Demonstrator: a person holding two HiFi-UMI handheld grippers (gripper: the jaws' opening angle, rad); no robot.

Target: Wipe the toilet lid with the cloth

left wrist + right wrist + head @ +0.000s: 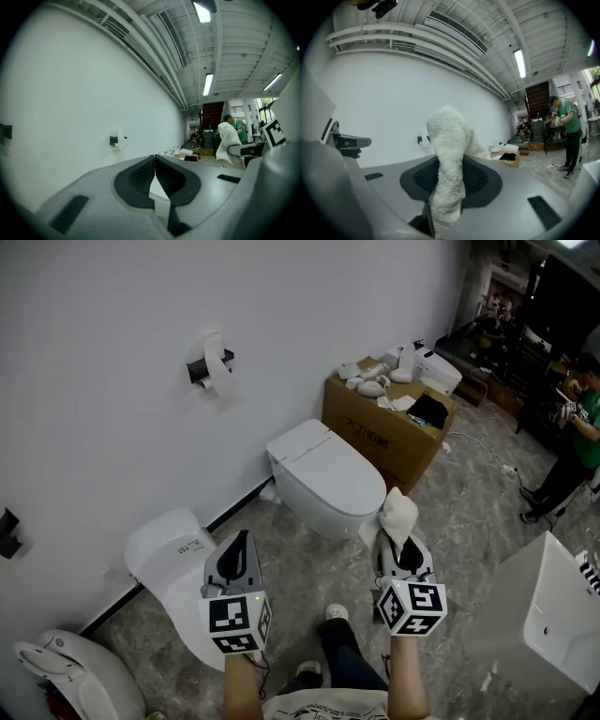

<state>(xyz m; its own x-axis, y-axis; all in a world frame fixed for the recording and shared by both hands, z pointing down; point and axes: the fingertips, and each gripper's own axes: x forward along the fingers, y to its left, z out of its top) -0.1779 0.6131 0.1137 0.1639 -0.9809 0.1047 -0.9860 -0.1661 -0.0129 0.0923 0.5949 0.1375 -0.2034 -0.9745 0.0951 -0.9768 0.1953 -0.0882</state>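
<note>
Far and slightly left of the right gripper [398,542], the toilet lid [328,472] is seen lying closed and flat on its bowl. Its long axis runs from the wall at far left toward the near right, so the rounded front end is turned to that gripper. The cloth [447,140] is pinched between the right gripper's fingers [476,178], which are closed on its lower part. The rest of the white towelling stands up and flops over past the fingertips. In the head view the cloth's top is seen just beside the lid's front edge, though no contact can be made out.

The left gripper [241,540] is held with its fingers pressed together on nothing. It is placed in front of a second toilet [169,554] at the near left, apart from the lid to be wiped.

The right gripper is judged the nearer of the two. A short reach away and to the left, with the cloth tipped down onto the surface, is judged to be what is called for. Strokes would best be laid along the lid's long axis.
</note>
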